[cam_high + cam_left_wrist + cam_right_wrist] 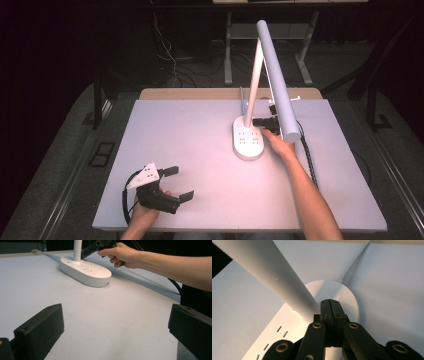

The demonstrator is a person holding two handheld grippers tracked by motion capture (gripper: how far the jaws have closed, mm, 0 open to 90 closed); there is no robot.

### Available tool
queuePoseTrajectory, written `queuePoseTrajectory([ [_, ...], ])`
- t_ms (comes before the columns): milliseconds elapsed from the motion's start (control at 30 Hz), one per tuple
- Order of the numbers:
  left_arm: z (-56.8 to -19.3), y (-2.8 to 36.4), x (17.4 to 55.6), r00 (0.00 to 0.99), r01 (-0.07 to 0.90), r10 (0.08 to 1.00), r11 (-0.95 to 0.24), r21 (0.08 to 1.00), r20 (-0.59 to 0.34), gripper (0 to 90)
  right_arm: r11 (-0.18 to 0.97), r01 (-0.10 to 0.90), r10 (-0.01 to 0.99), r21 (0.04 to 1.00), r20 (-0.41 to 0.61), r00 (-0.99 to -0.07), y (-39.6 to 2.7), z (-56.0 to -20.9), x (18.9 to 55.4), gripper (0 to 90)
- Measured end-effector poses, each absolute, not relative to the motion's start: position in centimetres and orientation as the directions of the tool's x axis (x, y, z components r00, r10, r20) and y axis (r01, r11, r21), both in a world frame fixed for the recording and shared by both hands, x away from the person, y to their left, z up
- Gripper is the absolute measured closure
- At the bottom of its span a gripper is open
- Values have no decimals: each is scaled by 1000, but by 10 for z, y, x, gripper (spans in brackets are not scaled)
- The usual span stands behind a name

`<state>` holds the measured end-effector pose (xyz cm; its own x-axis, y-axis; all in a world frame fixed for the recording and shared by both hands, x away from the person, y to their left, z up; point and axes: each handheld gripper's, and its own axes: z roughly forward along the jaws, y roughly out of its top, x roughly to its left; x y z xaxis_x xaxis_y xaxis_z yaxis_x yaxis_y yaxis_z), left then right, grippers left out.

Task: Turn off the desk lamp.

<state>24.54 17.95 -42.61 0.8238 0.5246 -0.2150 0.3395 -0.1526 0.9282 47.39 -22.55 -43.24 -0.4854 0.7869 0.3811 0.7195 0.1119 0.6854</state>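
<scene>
The left claw (176,184) is held wide open and empty near the surface's (190,150) front edge. Farther back, the right claw (330,305) is pressed shut, empty, against the desk lamp's (248,141) base. The base's long axis runs front-to-back; the stem (254,80) leans away.

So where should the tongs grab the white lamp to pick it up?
Probably the thin upright pole, low down near the flat base, coming from the right side where the right tongs already are. The pole looks slim enough for the tongs; the base looks too wide and flat, and the long head would tip it.
</scene>
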Motion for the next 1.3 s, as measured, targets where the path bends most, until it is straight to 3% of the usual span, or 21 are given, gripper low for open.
queuePoseTrajectory([
  [633,-426,178,244,825,338,523,-154,928,-213,0,81,735,770,673,426,-475,-230,-436,476,900],
  [1300,-425,178,243,825,334,524,-147,931,-212,0,124,723,785,680,379,-490,-229,-431,472,900],
])
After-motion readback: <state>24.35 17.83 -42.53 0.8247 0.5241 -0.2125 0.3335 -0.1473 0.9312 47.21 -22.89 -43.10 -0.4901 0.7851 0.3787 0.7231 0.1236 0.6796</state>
